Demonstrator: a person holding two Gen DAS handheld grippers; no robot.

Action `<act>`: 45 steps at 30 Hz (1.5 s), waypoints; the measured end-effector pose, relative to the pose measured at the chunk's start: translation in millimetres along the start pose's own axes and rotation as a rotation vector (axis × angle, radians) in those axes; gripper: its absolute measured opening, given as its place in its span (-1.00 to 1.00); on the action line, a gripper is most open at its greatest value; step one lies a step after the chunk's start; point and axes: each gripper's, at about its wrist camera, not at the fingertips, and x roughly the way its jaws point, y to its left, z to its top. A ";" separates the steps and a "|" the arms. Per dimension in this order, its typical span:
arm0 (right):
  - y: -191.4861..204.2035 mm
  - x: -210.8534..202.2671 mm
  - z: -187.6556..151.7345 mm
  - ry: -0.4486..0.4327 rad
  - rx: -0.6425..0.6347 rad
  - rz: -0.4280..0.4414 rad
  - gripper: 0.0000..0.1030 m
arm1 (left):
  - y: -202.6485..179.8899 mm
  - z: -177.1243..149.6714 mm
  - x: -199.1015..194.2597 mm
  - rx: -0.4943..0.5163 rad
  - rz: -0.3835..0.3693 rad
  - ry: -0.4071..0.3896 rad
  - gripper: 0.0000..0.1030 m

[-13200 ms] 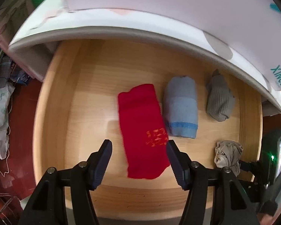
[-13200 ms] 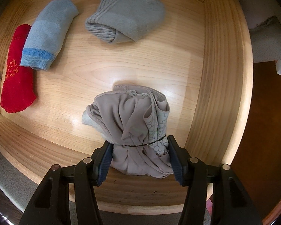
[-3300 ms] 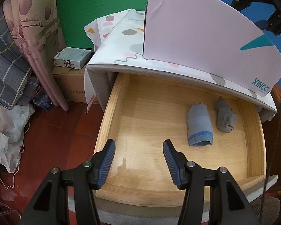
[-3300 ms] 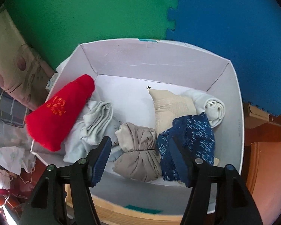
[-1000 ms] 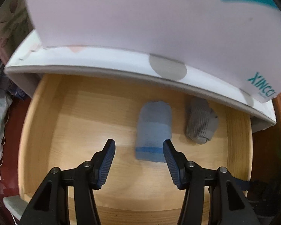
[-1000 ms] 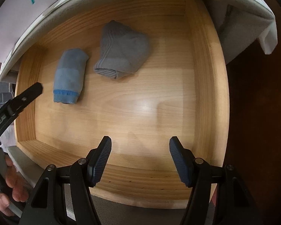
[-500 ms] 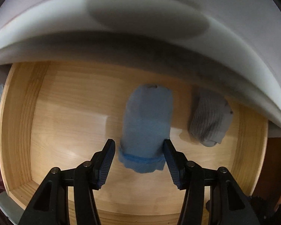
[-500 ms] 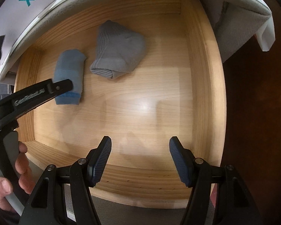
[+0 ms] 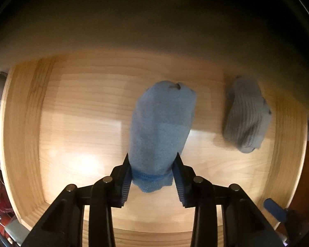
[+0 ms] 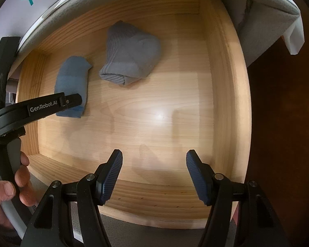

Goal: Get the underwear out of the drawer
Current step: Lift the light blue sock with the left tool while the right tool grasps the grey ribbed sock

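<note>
Your left gripper point(image 9: 152, 177) points straight down into the wooden drawer point(image 9: 24, 127), and its jaws have just been closing: both ribbed pads now press on the near end of the blue folded piece point(image 9: 160, 127), pinching it just above its darker blue hem band. The fabric narrows where the pads meet it and a short tail of the hem sticks out below them. The rest of the blue folded piece lies along the drawer floor, running away from the gripper toward the drawer's back wall, roughly in the middle of the drawer.

The grey ribbed piece point(image 9: 245, 117) lies on the drawer floor to the right of the blue one, apart from it and close to the drawer's right wall and back corner. Nothing touches it.

Your right gripper point(image 10: 154, 170) hangs over the front part of the drawer point(image 10: 226, 94), jaws apart with only bare wood between them. It is well apart from both folded pieces, which sit toward the back of the drawer in that view: the grey ribbed piece point(image 10: 131, 55) nearer the middle, the blue folded piece point(image 10: 72, 82) toward the drawer's left wall.

In the right wrist view the black body of your left gripper crosses over the near end of the blue folded piece, and your left hand point(image 10: 8, 187) grips its handle just outside the drawer's front left corner. A white box with teal lettering point(image 10: 20, 6) overhangs the drawer's back edge.
</note>
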 end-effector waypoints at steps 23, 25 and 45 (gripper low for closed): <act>52.6 -19.7 13.9 -0.212 -0.261 -0.154 0.20 | 91.8 -43.4 13.1 0.007 0.130 0.116 -0.32; 62.1 -13.7 18.6 -0.218 -0.299 -0.179 0.20 | 95.6 -50.2 11.8 0.007 0.119 0.116 -0.38; 119.1 43.4 54.0 -0.202 -0.575 -0.595 0.16 | 63.8 -41.7 10.5 0.047 0.125 0.127 -0.39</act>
